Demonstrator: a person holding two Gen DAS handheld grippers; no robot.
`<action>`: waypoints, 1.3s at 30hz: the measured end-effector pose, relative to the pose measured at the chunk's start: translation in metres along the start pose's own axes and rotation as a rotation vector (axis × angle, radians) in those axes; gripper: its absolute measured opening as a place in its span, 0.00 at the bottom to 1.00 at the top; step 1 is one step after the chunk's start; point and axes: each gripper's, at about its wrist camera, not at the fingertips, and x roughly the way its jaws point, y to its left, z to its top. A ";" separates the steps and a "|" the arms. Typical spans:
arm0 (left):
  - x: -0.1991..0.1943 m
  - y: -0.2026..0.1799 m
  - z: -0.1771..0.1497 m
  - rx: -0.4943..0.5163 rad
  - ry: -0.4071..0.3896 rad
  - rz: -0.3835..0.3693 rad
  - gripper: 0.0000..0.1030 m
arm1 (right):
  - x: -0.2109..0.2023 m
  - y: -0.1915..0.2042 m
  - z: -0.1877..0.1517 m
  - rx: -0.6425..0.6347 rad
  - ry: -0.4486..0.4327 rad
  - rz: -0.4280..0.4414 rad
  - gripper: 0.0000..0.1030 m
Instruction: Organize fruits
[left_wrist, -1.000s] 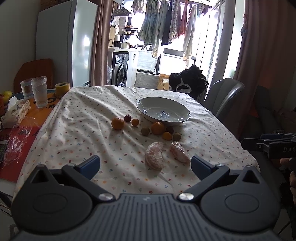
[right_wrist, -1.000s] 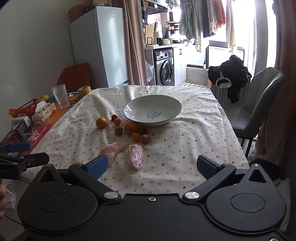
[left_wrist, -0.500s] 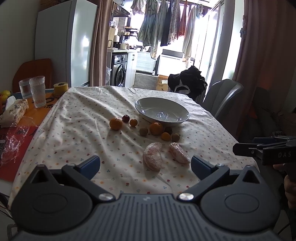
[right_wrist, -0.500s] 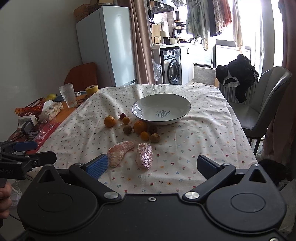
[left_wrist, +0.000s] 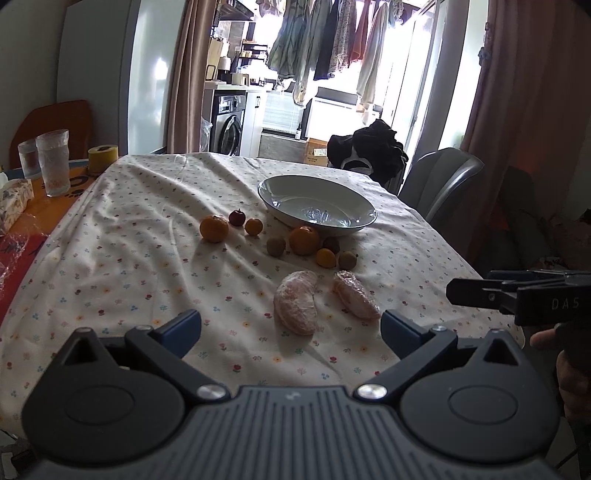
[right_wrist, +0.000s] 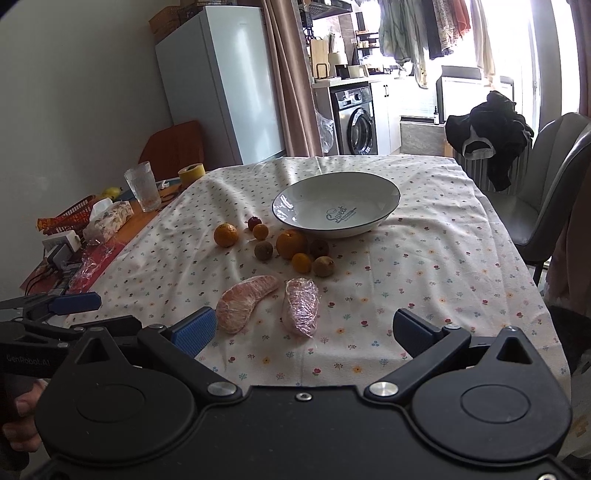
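Left gripper: is being held above the near edge of the table, jaws spread wide, nothing between them.
Right gripper: is being held wide open over the same near edge, likewise gripping nothing.
Wrapped segments: two film-wrapped citrus pieces, one curved and one straighter, are lying side by side just beyond the fingertips, close to the near edge.
Small fruits: a large orange, a small orange and three brownish fruits are being seen clustered just before the bowl; a mandarin, a dark red fruit and another small orange are lying nearer the left edge.
Bowl: is standing empty around the middle of the flowered tablecloth, its rim just beside the fruit cluster.
Glass: is standing by the left edge, off the cloth.
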 end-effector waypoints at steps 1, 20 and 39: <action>0.004 0.001 0.000 -0.004 -0.001 -0.003 1.00 | 0.002 -0.001 0.000 0.000 -0.001 -0.001 1.00; 0.061 0.015 -0.002 -0.035 0.022 -0.041 0.87 | 0.048 -0.010 -0.010 -0.010 0.057 0.034 0.89; 0.105 0.004 -0.009 -0.010 0.095 -0.080 0.69 | 0.097 -0.020 -0.014 -0.046 0.135 0.085 0.59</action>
